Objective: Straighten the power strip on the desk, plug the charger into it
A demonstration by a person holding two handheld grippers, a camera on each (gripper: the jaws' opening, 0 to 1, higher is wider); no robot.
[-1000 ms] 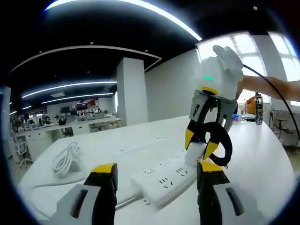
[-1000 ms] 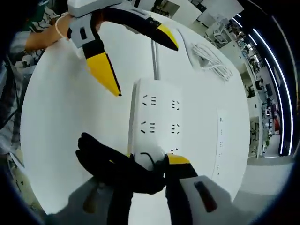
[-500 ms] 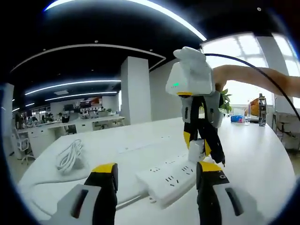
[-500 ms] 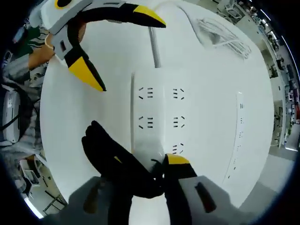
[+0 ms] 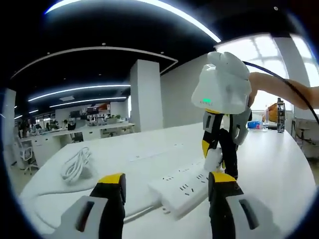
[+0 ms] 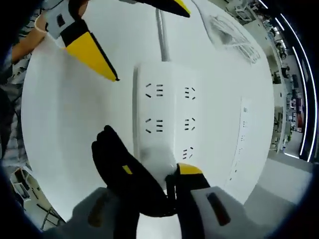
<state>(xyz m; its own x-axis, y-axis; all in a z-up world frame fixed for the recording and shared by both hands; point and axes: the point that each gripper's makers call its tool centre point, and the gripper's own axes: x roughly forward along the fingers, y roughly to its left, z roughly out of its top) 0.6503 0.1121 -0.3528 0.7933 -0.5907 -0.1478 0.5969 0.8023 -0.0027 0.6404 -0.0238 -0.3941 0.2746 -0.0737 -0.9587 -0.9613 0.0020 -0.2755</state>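
Directly above the white power strip [image 6: 164,114] on the counter [image 6: 65,134], the right claw [image 6: 152,172] grips the white charger [image 6: 158,160] at its near end. Left claw [image 5: 167,183] hovers wide open beside it.

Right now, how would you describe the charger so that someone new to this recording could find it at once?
Start at the white desk and find the white power strip lying along it. The charger is the small white block at the strip's near end, clamped in the right gripper and trailing a black cable; the coiled cable lying farther off is white.
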